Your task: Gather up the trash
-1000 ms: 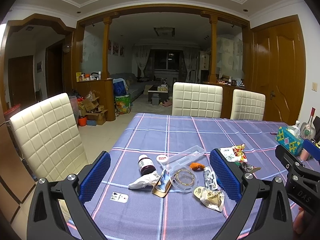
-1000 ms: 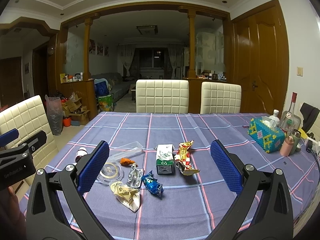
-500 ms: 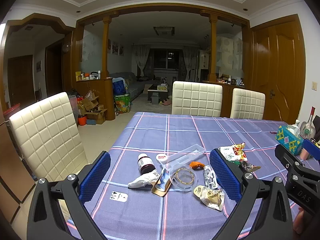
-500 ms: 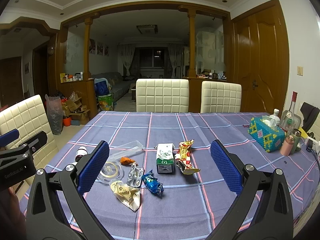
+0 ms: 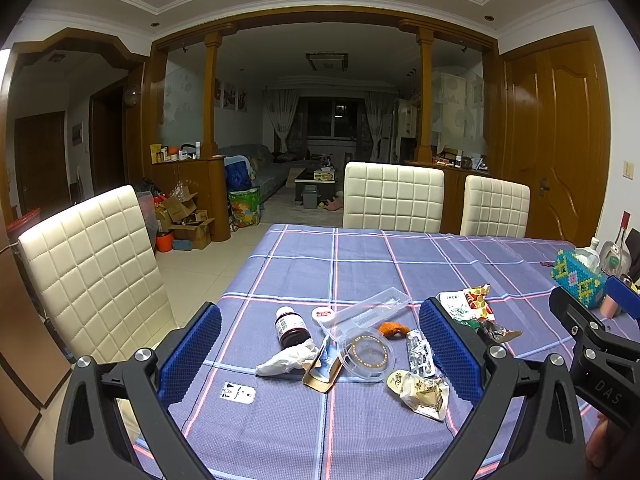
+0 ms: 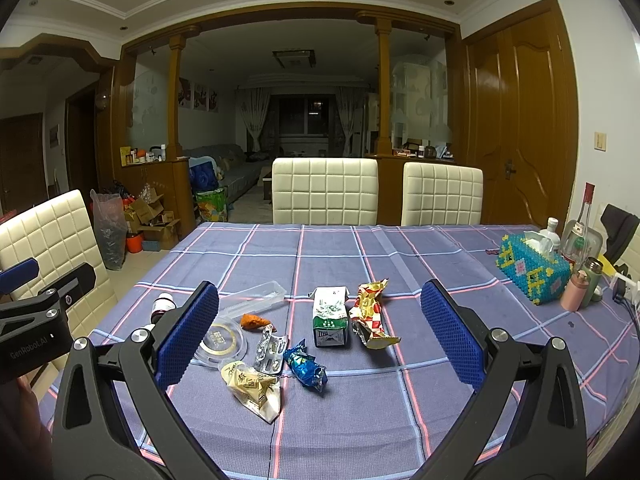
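Trash lies scattered on the purple checked tablecloth (image 5: 360, 264). In the left wrist view I see a dark pill bottle (image 5: 291, 327), a crumpled white tissue (image 5: 286, 361), a round clear lid (image 5: 366, 354), a clear plastic tray (image 5: 370, 311), an orange scrap (image 5: 392, 329) and a cream wrapper (image 5: 422, 394). The right wrist view adds a green-and-white carton (image 6: 329, 316), a red-gold wrapper (image 6: 370, 314), a blue foil wrapper (image 6: 306, 366) and a blister pack (image 6: 270, 350). My left gripper (image 5: 320, 354) and right gripper (image 6: 318, 338) both hover open above the trash, holding nothing.
Cream padded chairs stand at the left (image 5: 92, 272) and far side (image 5: 394, 198) of the table. A beaded tissue box (image 6: 532, 268), bottles (image 6: 582, 236) and a pink flask (image 6: 574, 290) crowd the right edge. Boxes and bags (image 5: 182, 220) sit on the floor.
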